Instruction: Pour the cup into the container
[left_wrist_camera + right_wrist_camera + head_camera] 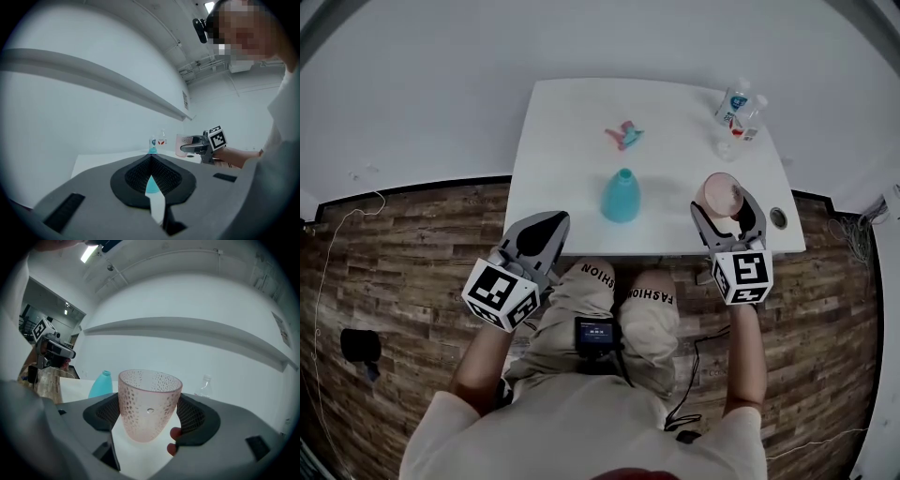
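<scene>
My right gripper is closed on the pink dimpled cup, one jaw pressing each side of its wall, and the cup stands upright between them over the front right part of the white desk. I cannot tell whether its base touches the desk or sits just above it. In the right gripper view the cup fills the space between the dark ribbed pads, with the teal container showing behind it on the left. That container, a bottle with a narrow neck, stands upright near the middle of the desk, apart from the cup and to its left. My left gripper is off the desk's front left edge, above the wooden floor, its jaws brought together with nothing between them. At the desk's far right corner stand two clear bottles, and a small pink and teal object lies beyond the container.
</scene>
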Motion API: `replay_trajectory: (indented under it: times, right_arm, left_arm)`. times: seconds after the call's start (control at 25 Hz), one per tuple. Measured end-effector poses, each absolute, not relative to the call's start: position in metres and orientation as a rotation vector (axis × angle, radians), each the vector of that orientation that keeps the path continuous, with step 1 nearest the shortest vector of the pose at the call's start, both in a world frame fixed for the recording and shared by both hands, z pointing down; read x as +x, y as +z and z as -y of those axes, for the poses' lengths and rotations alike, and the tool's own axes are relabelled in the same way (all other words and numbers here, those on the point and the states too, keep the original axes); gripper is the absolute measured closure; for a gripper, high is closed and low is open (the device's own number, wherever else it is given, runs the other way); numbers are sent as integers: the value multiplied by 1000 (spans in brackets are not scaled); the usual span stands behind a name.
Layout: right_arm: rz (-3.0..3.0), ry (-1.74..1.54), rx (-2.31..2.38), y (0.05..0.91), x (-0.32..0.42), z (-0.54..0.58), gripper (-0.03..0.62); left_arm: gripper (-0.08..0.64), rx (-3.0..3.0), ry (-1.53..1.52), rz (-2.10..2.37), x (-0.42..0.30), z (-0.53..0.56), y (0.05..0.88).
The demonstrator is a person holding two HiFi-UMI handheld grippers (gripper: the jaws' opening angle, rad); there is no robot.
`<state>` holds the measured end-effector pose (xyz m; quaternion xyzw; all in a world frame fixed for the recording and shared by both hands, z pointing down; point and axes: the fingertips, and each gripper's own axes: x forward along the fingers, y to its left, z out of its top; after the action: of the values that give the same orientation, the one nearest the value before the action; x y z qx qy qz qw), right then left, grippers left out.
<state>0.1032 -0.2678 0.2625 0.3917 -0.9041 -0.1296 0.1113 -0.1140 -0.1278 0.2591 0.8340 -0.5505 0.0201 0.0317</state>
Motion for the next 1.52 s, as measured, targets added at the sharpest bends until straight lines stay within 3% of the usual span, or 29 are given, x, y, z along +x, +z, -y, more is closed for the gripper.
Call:
replay_trajectory:
  times: [1.52]
  right_arm:
    - [2655, -369, 1160, 265, 105, 272, 218]
  left_arm:
    - [549, 2555, 73, 1756, -114, 129, 267]
